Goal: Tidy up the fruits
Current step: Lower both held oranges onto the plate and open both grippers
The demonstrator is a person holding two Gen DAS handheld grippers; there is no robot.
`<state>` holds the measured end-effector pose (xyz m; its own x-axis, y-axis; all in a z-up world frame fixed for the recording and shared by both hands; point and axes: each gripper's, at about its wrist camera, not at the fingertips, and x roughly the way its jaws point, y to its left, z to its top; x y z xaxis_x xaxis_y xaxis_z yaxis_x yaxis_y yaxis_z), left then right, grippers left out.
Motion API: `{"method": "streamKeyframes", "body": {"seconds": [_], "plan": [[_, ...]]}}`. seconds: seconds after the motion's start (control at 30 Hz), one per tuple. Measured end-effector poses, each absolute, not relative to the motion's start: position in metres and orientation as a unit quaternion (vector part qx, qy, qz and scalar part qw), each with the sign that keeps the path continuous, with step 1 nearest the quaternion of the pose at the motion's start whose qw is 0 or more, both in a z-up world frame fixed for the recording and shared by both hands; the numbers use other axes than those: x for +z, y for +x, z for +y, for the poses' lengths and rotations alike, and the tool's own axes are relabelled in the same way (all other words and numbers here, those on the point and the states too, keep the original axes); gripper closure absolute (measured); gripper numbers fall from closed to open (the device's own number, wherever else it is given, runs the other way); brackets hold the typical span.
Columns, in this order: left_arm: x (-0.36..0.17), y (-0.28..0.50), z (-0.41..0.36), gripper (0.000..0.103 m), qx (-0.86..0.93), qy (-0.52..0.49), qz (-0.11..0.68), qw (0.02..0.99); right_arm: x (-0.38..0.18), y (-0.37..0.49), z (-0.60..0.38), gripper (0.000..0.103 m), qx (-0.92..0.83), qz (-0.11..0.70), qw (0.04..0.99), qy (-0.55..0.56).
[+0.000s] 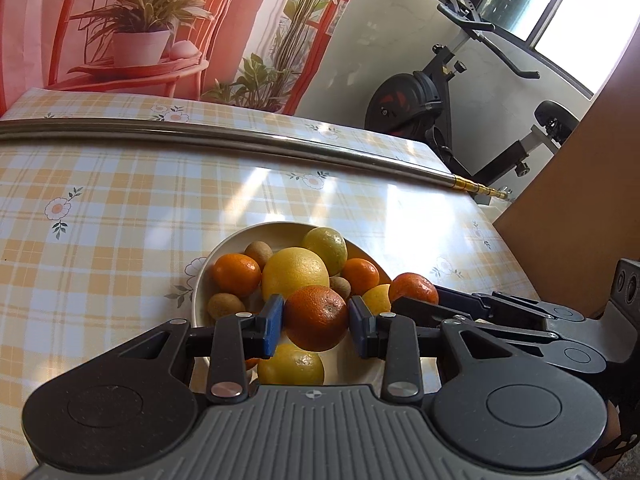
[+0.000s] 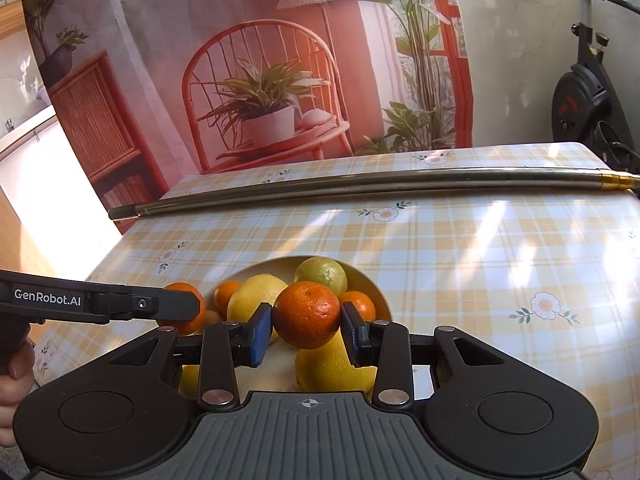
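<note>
- Left claw [image 1: 316, 322] pinches an orange [image 1: 317, 317] between blue pads, above the bowl's [image 1: 200, 280] 6 o'clock rim.
- Right claw [image 2: 306, 330] pinches a tangerine [image 2: 307, 315], at 3 o'clock of the left.
- White bowl of lemons [image 1: 295, 274], tangerines and kiwis sits on the checked table [image 1: 100, 220].

text spotted: "GenRobot.AI" in white letters | sits on: side of the black left gripper [image 2: 182, 307] coming in from the left edge of the right wrist view | anything else readable: nope, no other words, numbers or labels I can make out in either view
</note>
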<state>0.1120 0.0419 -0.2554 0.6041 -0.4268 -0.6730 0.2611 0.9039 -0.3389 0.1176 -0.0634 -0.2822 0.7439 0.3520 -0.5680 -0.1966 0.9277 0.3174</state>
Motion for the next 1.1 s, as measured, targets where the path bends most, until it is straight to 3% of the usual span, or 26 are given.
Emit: {"method": "streamKeyframes", "body": {"seconds": [1.1], "plan": [[-0.266,0.126,0.030,0.066,-0.184,-0.053,0.420,0.887,-0.311,0.102,-0.044,0.069,0.182,0.408,0.887,0.115]]}}
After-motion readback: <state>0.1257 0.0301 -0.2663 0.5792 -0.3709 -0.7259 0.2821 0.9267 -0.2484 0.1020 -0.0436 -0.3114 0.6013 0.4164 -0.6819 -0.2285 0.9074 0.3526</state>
